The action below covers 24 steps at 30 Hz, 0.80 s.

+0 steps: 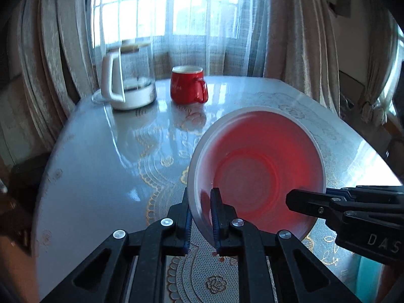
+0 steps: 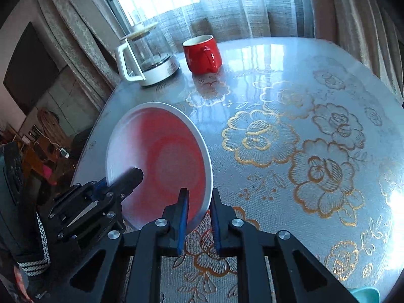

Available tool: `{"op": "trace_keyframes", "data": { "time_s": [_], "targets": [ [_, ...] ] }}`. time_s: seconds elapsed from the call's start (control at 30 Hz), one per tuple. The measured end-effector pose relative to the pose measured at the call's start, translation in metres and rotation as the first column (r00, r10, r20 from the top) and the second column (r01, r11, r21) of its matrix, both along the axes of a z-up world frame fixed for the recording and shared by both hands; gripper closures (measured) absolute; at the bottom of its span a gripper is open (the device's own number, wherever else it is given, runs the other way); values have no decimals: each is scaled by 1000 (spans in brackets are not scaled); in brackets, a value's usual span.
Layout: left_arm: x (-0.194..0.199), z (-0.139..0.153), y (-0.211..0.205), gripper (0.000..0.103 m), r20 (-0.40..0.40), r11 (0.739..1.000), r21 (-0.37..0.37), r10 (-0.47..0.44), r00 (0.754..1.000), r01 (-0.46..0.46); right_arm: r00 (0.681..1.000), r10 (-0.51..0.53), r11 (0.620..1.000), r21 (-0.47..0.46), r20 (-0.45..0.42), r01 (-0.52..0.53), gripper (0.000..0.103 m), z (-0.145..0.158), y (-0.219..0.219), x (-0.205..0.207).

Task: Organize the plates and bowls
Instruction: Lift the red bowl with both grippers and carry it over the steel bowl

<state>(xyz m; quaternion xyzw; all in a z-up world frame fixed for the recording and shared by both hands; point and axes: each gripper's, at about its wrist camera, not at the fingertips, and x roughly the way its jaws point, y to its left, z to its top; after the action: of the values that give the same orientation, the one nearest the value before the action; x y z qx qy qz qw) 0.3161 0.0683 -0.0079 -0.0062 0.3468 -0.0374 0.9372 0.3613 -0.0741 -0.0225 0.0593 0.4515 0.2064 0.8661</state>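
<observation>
a plate (image 1: 257, 166) was held tilted above the worktop (image 1: 101, 166), the left gripper (image 1: 202, 214) on its left rim and the right gripper (image 2: 199, 217) on its right rim. behind it, at the worktop's far edge, a kettle (image 1: 128, 80) stood left of a mug (image 1: 188, 83), curtains (image 1: 252, 38) behind both.

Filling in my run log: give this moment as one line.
left gripper: shut on plate rim | right gripper: shut on opposite rim | plate: tilted over table | mug, kettle: untouched
</observation>
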Motion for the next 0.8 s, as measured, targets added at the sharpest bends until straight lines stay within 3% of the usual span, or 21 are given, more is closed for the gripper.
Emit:
{"op": "trace_keyframes", "data": {
  "time_s": [0.13,0.5,0.8],
  "targets": [
    [-9,12,-5,90,48,999,51,0,999,-2,1000,-4,1000,22,12,4,87,8,-6,-12],
    [-44,44,-9,91,154,996,79,25,988,-38,999,10,996,85,47,-14,87,28,-10,-43],
    [-72,49,-13,91,173,996,85,26,985,-41,998,4,992,122,63,-12,87,37,-20,-74]
  ]
}}
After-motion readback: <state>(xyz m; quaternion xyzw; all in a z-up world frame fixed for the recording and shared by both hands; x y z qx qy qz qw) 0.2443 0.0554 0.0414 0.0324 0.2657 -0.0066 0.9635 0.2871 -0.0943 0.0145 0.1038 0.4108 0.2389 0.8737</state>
